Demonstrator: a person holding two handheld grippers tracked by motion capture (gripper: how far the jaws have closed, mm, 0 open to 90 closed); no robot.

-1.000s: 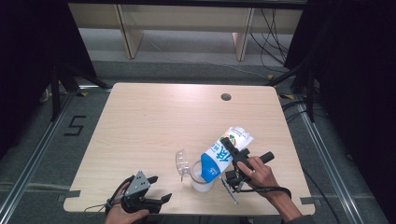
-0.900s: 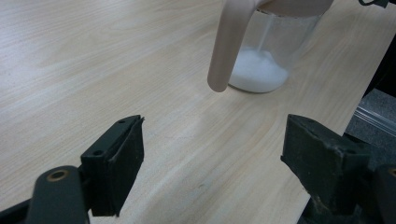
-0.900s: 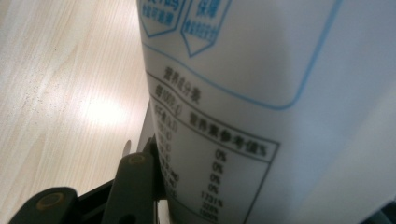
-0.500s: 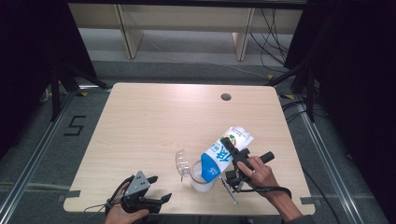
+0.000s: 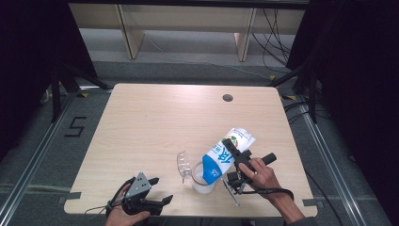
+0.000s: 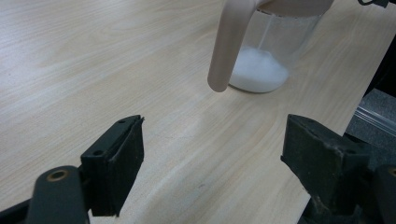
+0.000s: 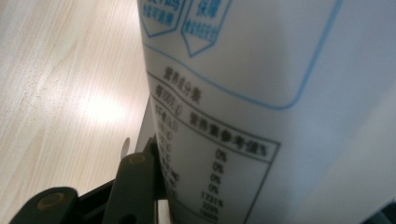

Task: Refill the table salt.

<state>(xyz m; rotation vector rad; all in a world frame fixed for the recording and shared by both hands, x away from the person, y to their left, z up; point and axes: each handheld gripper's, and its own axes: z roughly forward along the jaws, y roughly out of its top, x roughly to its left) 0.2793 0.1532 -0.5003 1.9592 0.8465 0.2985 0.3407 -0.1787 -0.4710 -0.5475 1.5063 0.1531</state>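
White granules are falling from the tilted blue-and-white carton (image 5: 225, 157), pinched by the right hand-held gripper (image 5: 234, 155), into the clear plastic jug (image 5: 201, 179) at lower centre of the high view. Advice: keep the tilt steady, spout over the rim. Left hand-held gripper (image 5: 155, 195), spread and empty, rests on the pale wooden counter (image 5: 155, 122), lower left.

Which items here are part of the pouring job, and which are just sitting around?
In use: milk carton, tipped in the right gripper; clear jug receiving white liquid.
Idle: left gripper, open near the table edge; table's cable hole.
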